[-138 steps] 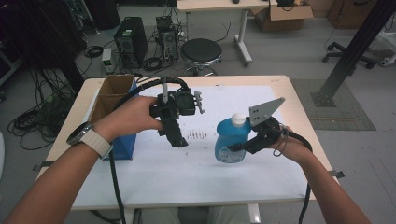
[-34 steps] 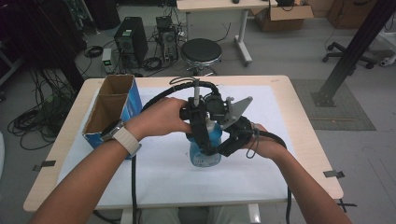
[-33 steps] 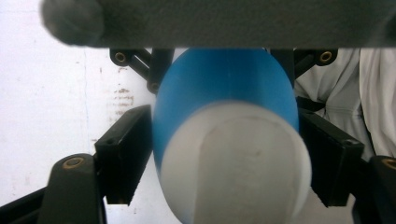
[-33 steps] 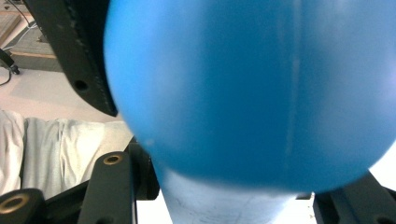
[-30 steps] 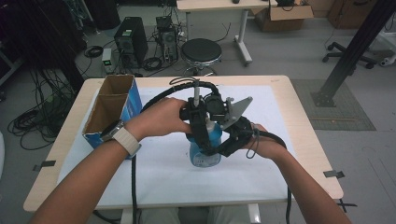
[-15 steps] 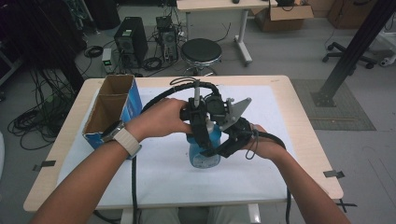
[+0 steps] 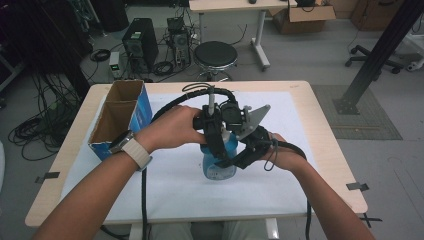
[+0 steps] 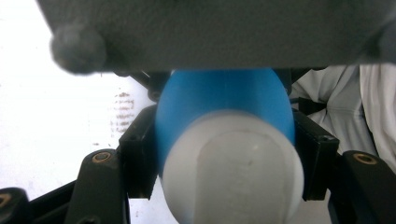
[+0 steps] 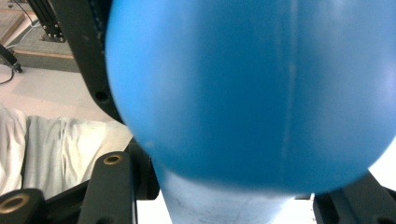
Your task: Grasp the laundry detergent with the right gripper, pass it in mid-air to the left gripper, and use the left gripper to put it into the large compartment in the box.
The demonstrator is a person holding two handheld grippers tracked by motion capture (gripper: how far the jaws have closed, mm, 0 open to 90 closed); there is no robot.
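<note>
A blue plastic bottle [image 7: 218,162] with a white cap [image 8: 232,170] stands upright on the white sheet near the table's middle, slightly toward six o'clock, its label facing the person.

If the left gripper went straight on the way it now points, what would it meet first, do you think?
The left gripper points down onto the blue bottle, already clamped on its white cap. Pushing on would probably just press the bottle into the white mat.

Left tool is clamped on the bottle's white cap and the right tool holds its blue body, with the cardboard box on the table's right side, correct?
Not quite: the box is on the table's left side, as the high view shows. The left tool does clamp the bottle's cap; the right tool holds the body.
</note>
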